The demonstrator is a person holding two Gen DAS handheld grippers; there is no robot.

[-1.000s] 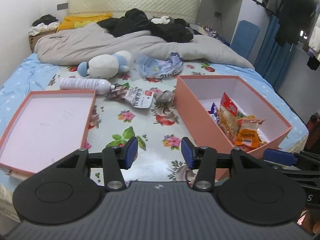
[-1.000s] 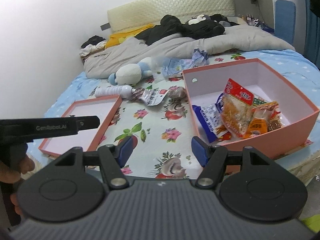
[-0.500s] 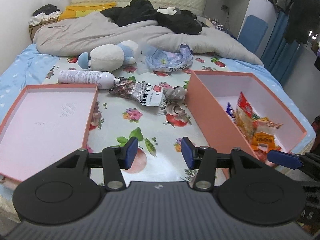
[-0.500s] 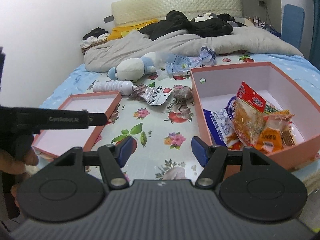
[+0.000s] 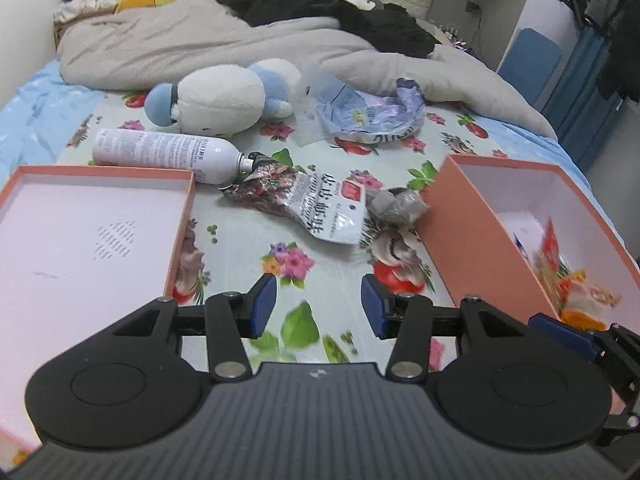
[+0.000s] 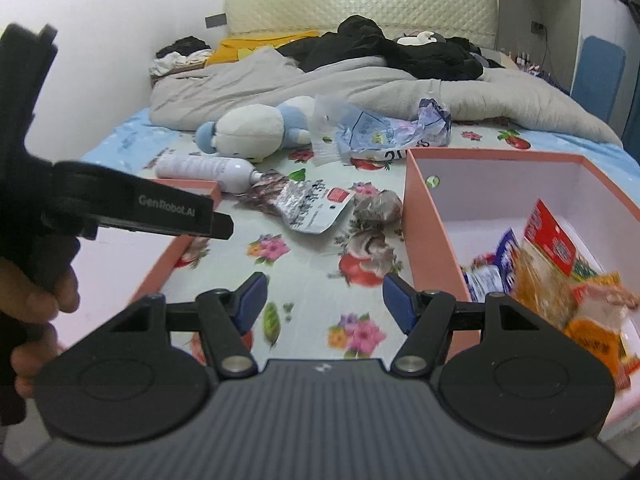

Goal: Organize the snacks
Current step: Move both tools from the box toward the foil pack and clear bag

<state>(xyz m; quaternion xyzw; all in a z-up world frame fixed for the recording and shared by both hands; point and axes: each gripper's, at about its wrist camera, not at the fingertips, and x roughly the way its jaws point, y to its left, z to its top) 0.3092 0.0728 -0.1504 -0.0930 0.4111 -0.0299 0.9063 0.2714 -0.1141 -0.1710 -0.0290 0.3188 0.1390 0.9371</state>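
Compared with a second ago, both cameras have closed in on the flower-printed bedsheet point(image 5: 240, 240): the loose items in mid-frame loom larger and the quilted headboard has slid to the top edge.

The deep salmon-pink cardboard box point(image 6: 412, 240), at the right of both views, holds a red-topped clear packet of golden snacks point(image 6: 548, 264), a blue-and-white packet point(image 6: 492, 276) and an orange packet point(image 6: 596, 332). The shallow pink box lid point(image 5: 92, 232), at the left, has nothing in it.

The left gripper point(image 5: 318, 306) has its blue pads spread with nothing between them, over bare sheet at lower centre. The silver foil snack bag with dark contents point(image 5: 304, 204) lies above it in the frame, well apart, between lid and box, its end touching the tip of a white spray bottle point(image 5: 164, 156). A crumpled grey wrapper point(image 5: 396, 204) sits beside the box corner.

The right gripper point(image 6: 324, 300) is likewise spread and empty, with the same foil bag up-frame. A hand point(image 6: 36, 312) grips the other tool at the left edge.
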